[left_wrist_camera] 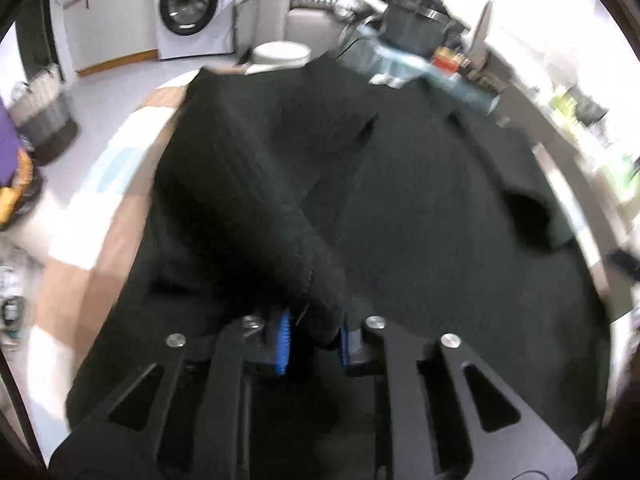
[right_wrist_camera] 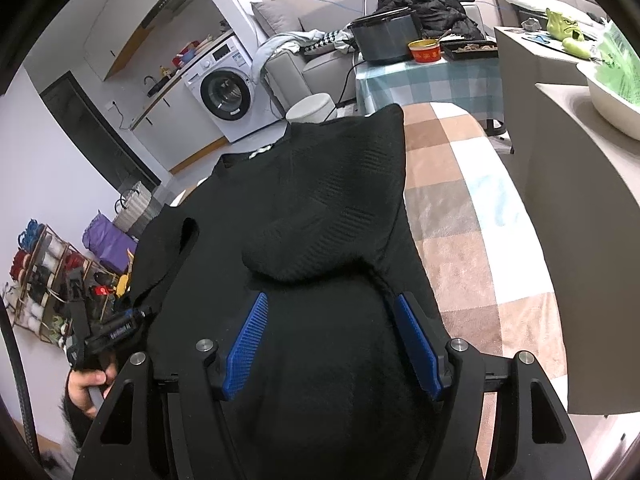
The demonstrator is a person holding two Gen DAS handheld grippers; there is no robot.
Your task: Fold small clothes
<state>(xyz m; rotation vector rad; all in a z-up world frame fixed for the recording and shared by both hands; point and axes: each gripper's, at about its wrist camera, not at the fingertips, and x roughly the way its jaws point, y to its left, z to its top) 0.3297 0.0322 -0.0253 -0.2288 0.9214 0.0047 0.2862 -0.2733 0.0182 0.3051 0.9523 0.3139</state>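
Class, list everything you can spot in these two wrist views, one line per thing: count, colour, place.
Sweater: one, black, spread on the table, a sleeve folded over its body.
Checked cloth: one, brown and white, under the sweater.
Washing machine: one, white, by the back wall.
Stool: one, white, beyond the table's far end.
Cooker pot: one, dark grey, on the blue-checked side table.
Bowl: one, red, beside the pot.
Clothes pile: one, black, on the sofa.
Left gripper: jaws pinching a sweater fold.
Right gripper: jaws apart above the sweater.
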